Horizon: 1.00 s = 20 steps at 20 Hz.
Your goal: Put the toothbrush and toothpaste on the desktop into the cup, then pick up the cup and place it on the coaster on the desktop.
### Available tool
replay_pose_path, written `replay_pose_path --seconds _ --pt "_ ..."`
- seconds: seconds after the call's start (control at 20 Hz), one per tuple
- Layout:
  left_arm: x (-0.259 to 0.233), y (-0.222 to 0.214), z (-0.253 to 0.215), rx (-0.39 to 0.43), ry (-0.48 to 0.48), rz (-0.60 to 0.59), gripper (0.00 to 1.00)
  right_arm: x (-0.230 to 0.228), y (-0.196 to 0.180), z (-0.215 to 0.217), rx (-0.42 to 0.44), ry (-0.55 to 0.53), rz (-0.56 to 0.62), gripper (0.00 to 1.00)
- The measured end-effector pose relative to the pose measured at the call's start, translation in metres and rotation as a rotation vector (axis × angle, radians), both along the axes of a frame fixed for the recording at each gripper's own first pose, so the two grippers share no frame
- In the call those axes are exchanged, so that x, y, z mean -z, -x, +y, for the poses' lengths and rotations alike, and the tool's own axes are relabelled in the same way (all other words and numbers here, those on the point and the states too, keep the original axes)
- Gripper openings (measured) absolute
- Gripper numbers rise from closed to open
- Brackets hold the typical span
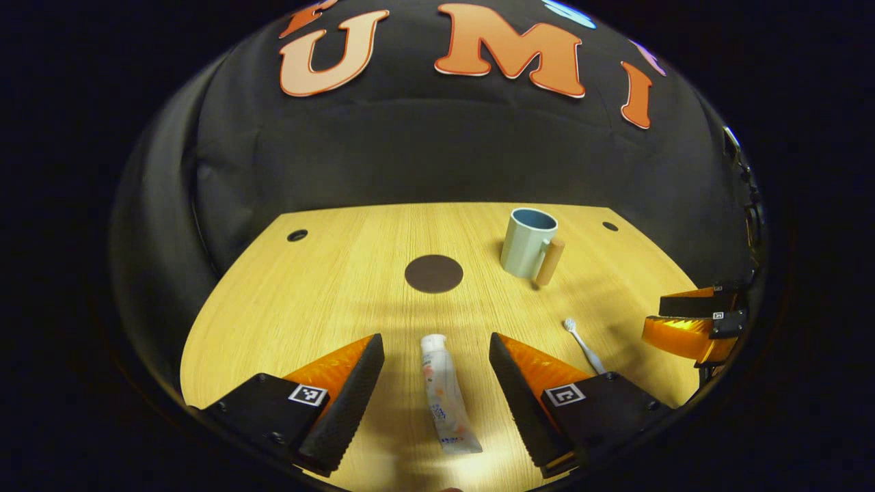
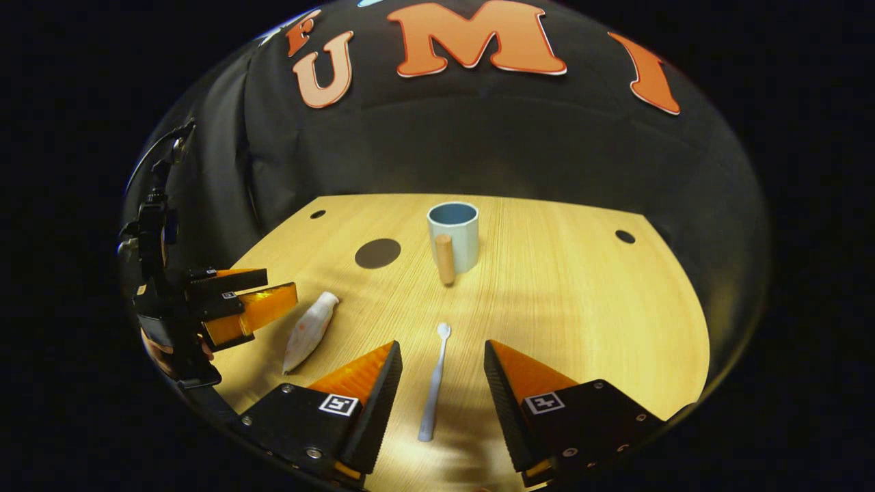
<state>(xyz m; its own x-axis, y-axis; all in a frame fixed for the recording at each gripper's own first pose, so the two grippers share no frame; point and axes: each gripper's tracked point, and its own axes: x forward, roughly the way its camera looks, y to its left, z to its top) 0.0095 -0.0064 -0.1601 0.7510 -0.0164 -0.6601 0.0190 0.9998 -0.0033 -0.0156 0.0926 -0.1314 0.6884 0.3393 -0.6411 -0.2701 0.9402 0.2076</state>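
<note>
My left gripper view sits low over the near edge of the desktop [image 1: 328, 301], facing the back wall, close enough that the toothpaste [image 1: 444, 396] lies right between the left gripper [image 1: 437, 355] fingers. From here the cup [image 1: 528, 242] is ahead and to the right. My right gripper view is just as low and near, also facing the back wall, with the cup [image 2: 456, 236] almost dead ahead past the toothbrush [image 2: 435, 383]. Both views share the cup, the coaster [image 1: 433, 273] left of it, toothpaste, toothbrush. Each camera catches the other gripper at its edge: right gripper [image 1: 690, 321] right of the cup, left gripper [image 2: 263, 294] left of it.
</note>
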Motion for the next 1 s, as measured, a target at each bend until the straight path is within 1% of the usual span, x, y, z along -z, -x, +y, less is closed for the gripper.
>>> replay_pose_path --seconds 0.35,0.55,0.65,0.7,0.75,0.8,0.85,0.9,0.95,1.0 --pt "0.045 0.007 0.005 -0.021 0.029 0.167 1.0 0.012 0.013 -0.001 -0.05 0.061 0.118 0.72" --pt "0.061 0.005 0.005 -0.032 0.025 0.214 1.0 0.02 0.019 -0.004 -0.063 0.101 0.181 0.73" --pt "0.064 0.008 0.007 -0.031 0.022 0.235 1.0 0.022 0.024 0.0 -0.075 0.097 0.222 0.72" --pt "0.066 0.007 0.007 -0.03 0.023 0.248 0.96 0.023 0.028 0.005 -0.082 0.077 0.254 0.67" --pt "0.072 0.007 0.007 -0.035 0.021 0.264 0.94 0.022 0.023 0.005 -0.075 0.072 0.243 0.57" --pt "0.076 0.01 0.004 -0.045 0.035 0.281 0.88 0.023 0.02 0.004 -0.071 0.079 0.247 0.51" --pt "0.079 0.011 0.002 -0.046 0.045 0.289 0.85 0.024 0.021 0.005 -0.071 0.081 0.255 0.52" --pt "0.083 0.015 0.004 -0.053 0.036 0.321 0.78 0.024 0.018 0.004 -0.061 0.084 0.242 0.49" --pt "0.082 0.009 0.005 -0.05 0.026 0.302 0.7 0.026 0.018 0.004 -0.062 0.086 0.247 0.44" --pt "0.085 0.008 0.006 -0.057 0.022 0.319 0.62 0.028 0.016 0.002 -0.048 0.085 0.244 0.39"
